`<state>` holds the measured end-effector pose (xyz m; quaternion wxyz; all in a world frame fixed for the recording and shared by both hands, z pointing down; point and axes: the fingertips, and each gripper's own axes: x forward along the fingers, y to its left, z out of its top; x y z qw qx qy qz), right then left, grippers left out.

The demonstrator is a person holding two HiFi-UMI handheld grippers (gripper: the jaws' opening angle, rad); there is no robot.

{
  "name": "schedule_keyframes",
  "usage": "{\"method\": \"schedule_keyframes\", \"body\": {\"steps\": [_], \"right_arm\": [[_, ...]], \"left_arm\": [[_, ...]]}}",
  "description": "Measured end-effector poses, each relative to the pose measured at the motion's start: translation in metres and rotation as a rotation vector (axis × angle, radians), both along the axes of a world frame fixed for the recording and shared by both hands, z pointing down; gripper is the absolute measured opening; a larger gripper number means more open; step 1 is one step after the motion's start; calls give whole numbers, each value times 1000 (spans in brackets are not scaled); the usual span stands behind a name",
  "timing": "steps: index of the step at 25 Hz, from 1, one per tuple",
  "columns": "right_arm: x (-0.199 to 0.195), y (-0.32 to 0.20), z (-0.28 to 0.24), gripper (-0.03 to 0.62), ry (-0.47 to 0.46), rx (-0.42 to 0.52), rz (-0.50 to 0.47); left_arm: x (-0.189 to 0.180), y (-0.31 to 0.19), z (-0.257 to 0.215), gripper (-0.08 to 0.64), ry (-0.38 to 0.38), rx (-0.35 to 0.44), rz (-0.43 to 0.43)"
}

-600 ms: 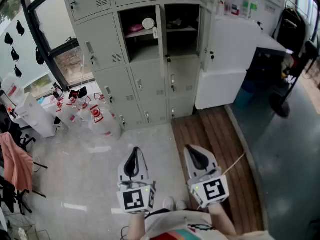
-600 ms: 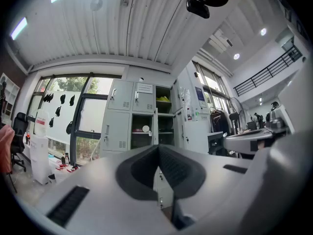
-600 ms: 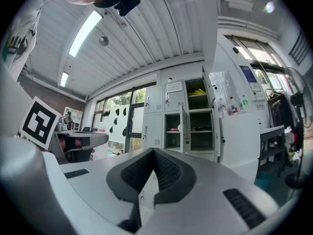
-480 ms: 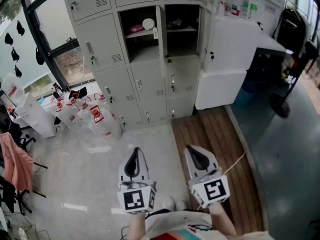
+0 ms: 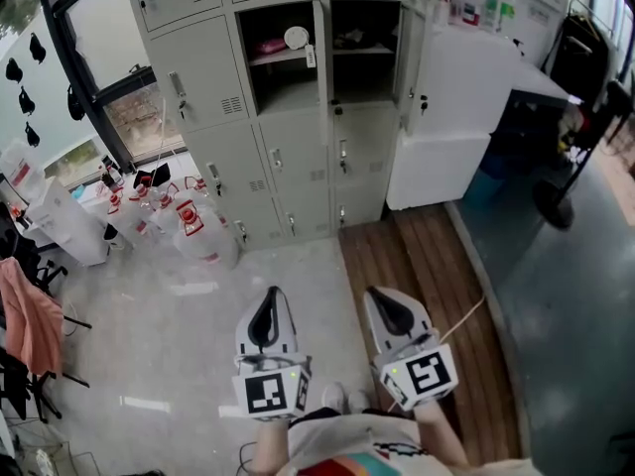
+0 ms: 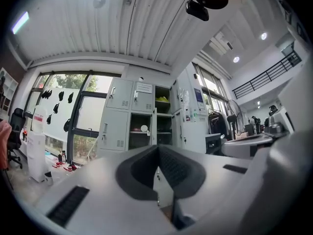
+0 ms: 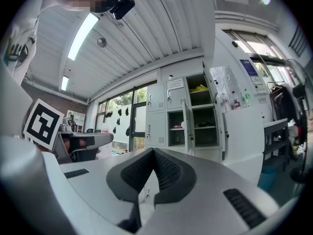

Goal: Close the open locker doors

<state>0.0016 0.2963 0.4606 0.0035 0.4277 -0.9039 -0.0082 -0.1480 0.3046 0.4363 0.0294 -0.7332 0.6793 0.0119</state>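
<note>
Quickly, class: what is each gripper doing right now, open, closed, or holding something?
Left gripper: closed, holding nothing.
Right gripper: closed, holding nothing.

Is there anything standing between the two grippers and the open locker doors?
Nothing visible does. Only bare floor lies between the left gripper, the right gripper and the open locker doors. The plastic bottles stand off to the left, near the lower lockers.

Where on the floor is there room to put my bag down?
The pale floor in front of the lockers is bare, and so is the wooden strip below the white cabinet. By the window, jugs crowd the floor.
</note>
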Motion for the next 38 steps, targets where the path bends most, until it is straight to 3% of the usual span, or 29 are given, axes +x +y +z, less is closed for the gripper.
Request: {"method": "schedule_keyframes", "body": {"steps": [9,16,18,19,20,23,28,38], "right_arm": [[-13,-10,1,5,-48,-20,44],[-27,-14,-2,5,-34,5,74],[-30,-14,0,5,-36,-9,72],[-32,-14,2,5,-31,-14,68],[-34,-15,4,6,-26,-17,65],[-39,-15,5,5,-23,-9,62],[-51,-12,6,5,-12,-13,43],[-41,-14,8,5,2,-20,90]], "left_arm": [[-27,-3,1,6,31,7,8],[-53,-6,5,5,45,26,3],[-58,-3,-2,6,59,81,-5],[-62,-3,-8,107,67,120,-10],[-66,-5,-13,302,73,150,-17],[-78,-7,-17,344,93,173,-36],[-90,-6,-14,348,112,162,-42],[-77,-26,-7,348,97,127,11]]}}
